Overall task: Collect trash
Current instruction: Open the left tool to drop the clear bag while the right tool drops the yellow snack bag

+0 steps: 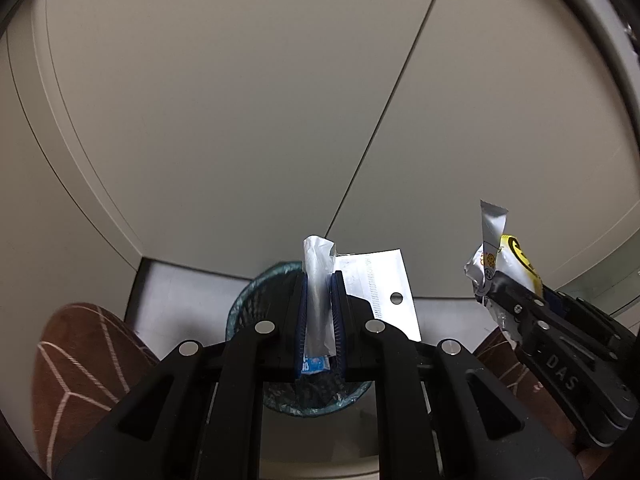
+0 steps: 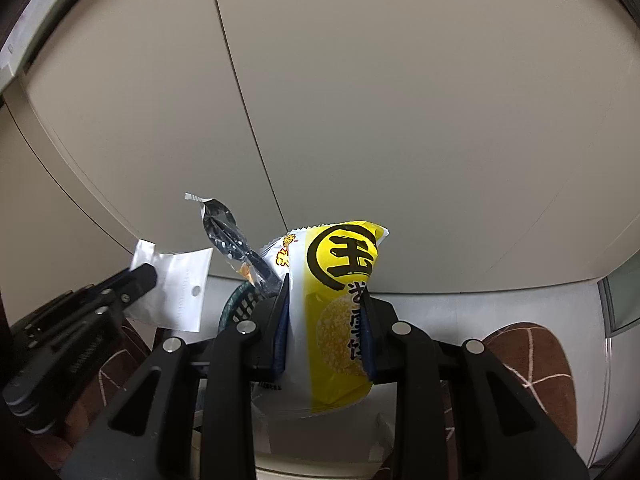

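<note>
A: Since both grippers are loaded, quick notes; left gripper (image 1: 320, 308) is clenched on a white plastic sleeve (image 1: 318, 280), jaws nearly together, with a flat white header card (image 1: 384, 284) fanning out to its right; all of it hangs right above the lined mesh bin (image 1: 248, 304).

B: And the right gripper (image 2: 326, 320)?

A: Clamped on a yellow snack bag (image 2: 340, 280), wider grip, bag bulging between the pads; a crumpled silver wrapper (image 2: 224, 228) sticks out on its left; whether the pads pinch that one too, I cannot tell; bin rim (image 2: 236, 300) shows just behind.

B: Handling?

A: Everything looks feather-light, thin film, limp, slick; it likely crushes rather than breaks; mid-body pinch seems right, since edges would slip; expect the pieces to flutter or cling to the pads on release; the card may catch the rim.
</note>
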A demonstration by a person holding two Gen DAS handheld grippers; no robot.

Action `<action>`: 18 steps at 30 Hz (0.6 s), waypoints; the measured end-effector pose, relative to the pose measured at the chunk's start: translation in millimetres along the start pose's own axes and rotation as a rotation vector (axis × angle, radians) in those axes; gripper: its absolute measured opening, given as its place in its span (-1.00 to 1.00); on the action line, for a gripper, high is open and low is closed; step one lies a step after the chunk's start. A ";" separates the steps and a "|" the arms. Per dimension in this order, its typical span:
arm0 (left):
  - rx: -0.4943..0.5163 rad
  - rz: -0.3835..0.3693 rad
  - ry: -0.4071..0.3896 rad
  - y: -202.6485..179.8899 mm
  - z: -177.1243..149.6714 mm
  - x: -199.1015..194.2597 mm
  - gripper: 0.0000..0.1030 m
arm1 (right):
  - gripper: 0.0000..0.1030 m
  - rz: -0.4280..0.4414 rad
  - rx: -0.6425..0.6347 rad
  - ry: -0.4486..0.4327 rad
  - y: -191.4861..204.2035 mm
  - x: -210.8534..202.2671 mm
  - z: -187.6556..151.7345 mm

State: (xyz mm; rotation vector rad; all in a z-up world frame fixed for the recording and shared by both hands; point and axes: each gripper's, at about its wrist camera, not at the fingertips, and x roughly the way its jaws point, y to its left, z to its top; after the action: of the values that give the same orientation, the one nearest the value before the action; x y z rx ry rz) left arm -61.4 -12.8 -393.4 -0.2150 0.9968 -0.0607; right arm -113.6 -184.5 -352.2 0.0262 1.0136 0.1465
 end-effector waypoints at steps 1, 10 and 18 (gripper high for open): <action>-0.005 0.001 0.016 1.8 -0.9 6.9 -0.79 | -0.48 0.002 -0.001 0.011 0.4 6.4 -0.8; -0.003 0.017 0.106 -1.6 -6.7 59.9 -0.79 | -0.48 0.025 0.044 0.102 -9.9 55.2 7.9; 0.013 0.014 0.196 -6.6 -16.1 97.4 -0.78 | -0.48 0.034 0.065 0.161 -22.5 89.2 13.0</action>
State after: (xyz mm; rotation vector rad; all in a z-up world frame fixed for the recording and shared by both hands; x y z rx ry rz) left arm -21.6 -36.2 -480.9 -0.1920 1.1926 -0.0764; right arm -53.7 -194.1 -422.6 0.0916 1.1790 0.1485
